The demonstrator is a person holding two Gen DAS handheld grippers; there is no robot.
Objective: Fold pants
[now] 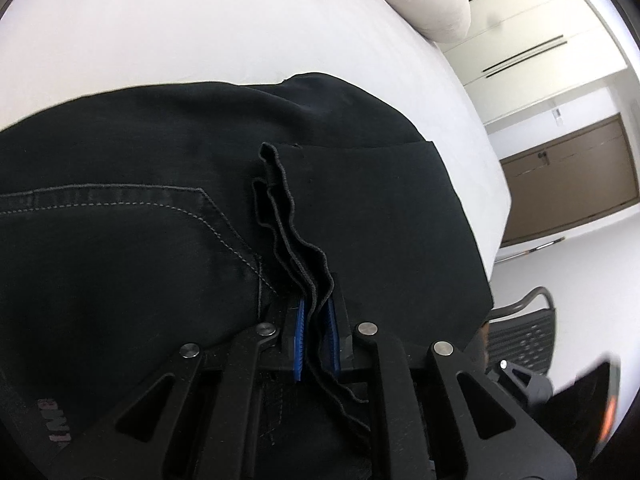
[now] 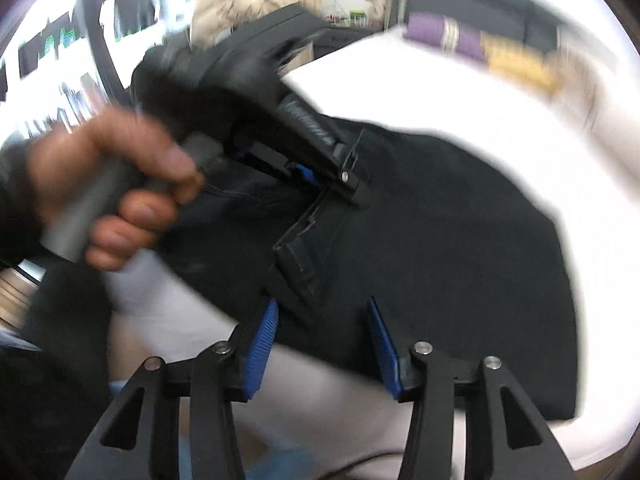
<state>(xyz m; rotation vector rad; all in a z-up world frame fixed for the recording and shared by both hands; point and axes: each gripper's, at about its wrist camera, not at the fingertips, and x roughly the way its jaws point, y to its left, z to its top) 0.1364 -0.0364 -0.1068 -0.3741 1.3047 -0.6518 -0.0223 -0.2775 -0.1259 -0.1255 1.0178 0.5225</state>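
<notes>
Black pants (image 1: 140,240) lie folded on a white bed (image 1: 200,40), with a stitched pocket at the left. My left gripper (image 1: 316,322) is shut on the stacked wavy hem edges (image 1: 288,224), which run between its blue pads (image 1: 300,332). The right wrist view is blurred. There a hand (image 2: 112,192) holds the left gripper (image 2: 320,178), whose tip rests on the pants (image 2: 440,240). My right gripper (image 2: 322,340) is open over the near edge of the pants; its blue pads (image 2: 262,344) stand apart and do not press the cloth.
A pale quilted cover (image 1: 424,0) lies at the far end of the bed. White wardrobe doors (image 1: 520,40), a brown door (image 1: 568,184) and a mesh chair (image 1: 524,336) are off the bed's right edge. Purple and yellow bundles (image 2: 460,40) lie beyond the bed (image 2: 440,92).
</notes>
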